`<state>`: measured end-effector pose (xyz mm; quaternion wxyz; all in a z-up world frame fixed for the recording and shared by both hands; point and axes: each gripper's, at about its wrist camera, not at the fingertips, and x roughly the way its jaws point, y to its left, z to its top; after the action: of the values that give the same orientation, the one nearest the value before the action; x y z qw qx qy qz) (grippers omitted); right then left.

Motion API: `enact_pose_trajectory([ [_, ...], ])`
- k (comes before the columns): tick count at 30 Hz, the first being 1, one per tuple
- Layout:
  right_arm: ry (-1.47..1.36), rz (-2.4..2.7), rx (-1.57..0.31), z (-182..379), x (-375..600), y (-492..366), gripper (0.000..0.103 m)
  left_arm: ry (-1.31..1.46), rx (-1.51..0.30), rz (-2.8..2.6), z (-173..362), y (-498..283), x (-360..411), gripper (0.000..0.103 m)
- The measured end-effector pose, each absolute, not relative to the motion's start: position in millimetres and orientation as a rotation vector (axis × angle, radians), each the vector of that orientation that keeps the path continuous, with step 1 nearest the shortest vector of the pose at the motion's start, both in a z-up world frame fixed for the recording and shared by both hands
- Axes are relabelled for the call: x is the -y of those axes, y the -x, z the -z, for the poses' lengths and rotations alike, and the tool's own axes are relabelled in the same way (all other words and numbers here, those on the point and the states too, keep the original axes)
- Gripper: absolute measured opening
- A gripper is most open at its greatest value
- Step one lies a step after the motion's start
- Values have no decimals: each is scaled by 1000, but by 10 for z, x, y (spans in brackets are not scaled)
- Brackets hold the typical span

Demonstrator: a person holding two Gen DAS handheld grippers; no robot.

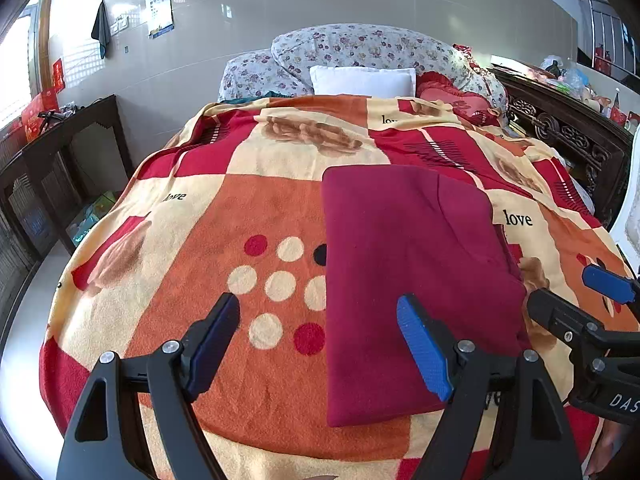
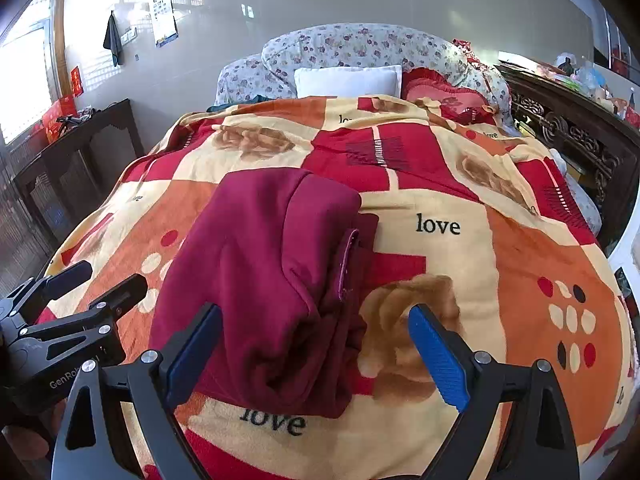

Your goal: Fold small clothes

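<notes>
Left wrist view, left to right: dark wooden cabinet (image 1: 60, 160) against the wall, then patterned blanket (image 1: 240, 208) spread over the bed, white pillow (image 1: 362, 80) at the head. Left gripper (image 1: 318, 344) raised over the blanket, jaws wide apart, nothing between them. Folded maroon garment (image 1: 412, 280) lying flat on the blanket, right of centre, its left edge straight; right blue finger overlapping it in view, contact not determinable. Right gripper (image 1: 576, 292) at the far right edge, just beside the garment's right side, jaws parted, empty.

Right wrist view, left to right: left gripper (image 2: 98, 280) at the lower left, jaws apart. Garment (image 2: 264, 280) left of centre, folded layers bunched along its right edge. Right gripper (image 2: 316, 340) above the garment's near right corner, jaws wide apart, gripping nothing. Carved dark headboard (image 2: 568, 132) at the far right.
</notes>
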<state>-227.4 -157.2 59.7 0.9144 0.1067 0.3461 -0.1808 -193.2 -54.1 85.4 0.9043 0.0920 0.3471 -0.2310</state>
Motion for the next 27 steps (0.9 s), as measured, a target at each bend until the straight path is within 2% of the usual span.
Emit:
enact_pose_trajectory([
  [27,-234,366,-723,-565,1568,2256,97,-196,-726,473,-790,1920,544,80],
])
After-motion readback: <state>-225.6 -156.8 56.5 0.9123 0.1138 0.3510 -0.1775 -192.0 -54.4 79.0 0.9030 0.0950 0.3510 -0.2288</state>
